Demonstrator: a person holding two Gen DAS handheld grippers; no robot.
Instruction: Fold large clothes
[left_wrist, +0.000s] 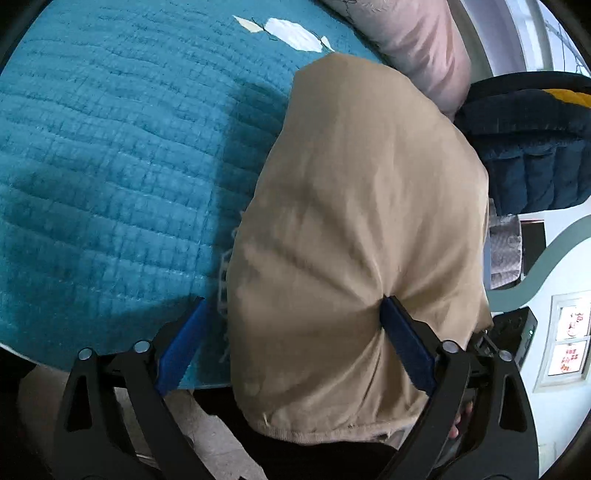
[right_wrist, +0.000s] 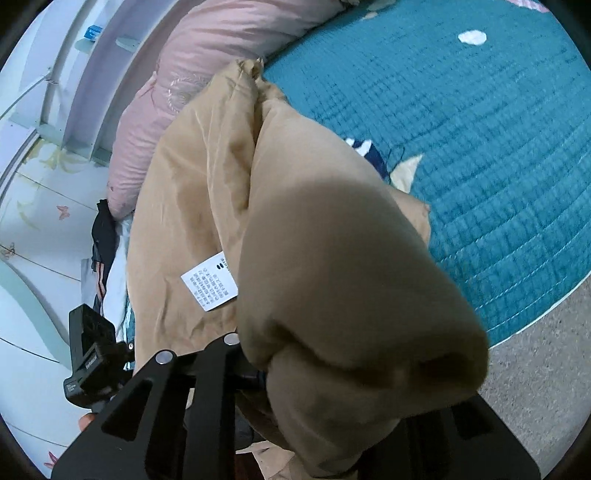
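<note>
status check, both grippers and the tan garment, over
Left gripper open, tan garment draped over its right finger. Right gripper buried under the fabric, jaws unseen. Garment bunched above teal quilt; pink pillow and dark jacket close by.

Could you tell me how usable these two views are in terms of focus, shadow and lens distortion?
Left wrist view: the tan garment is fairly sharp, a soft shadow falls on the teal quilt, and the fisheye bends the edges. Right wrist view: a tan fold close to the lens is blurred and shaded and hides the right tongs, while the white care label remains sharp though its print is small.
</note>
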